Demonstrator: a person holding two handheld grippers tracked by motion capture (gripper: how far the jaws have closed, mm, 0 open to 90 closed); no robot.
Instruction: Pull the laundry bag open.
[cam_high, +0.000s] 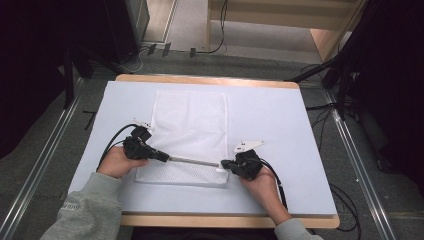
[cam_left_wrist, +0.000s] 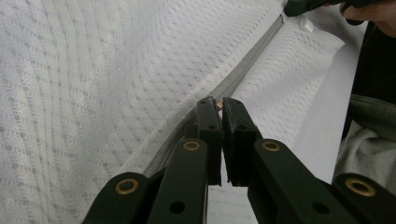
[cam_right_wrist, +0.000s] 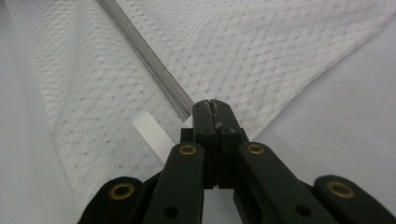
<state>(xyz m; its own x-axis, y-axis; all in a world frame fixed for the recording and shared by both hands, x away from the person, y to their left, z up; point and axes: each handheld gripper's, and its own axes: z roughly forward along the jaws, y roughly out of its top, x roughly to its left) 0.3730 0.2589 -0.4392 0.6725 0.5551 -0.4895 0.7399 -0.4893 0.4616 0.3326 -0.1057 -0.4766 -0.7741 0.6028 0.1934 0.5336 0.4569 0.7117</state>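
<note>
Flat on the white surface (cam_high: 280, 115), a soft, limp mesh bag (cam_high: 190, 125) was held along its zipper (cam_high: 192, 161): left gripper (cam_left_wrist: 219, 103) pinching the pull, right gripper (cam_right_wrist: 212, 105) clamping the zipper's end.

White-topped table (cam_high: 280, 125) with wooden edges, a white mesh zippered bag (cam_high: 190, 125) flat on it.

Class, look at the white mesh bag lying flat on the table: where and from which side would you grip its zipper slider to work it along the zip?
Probably grip the small copper-coloured pull tab at the zipper's left end, as the left gripper does, coming in low along the zip line. The mesh bag lies flat, so only the tab offers something to pinch; the right gripper pinches the opposite end.
</note>
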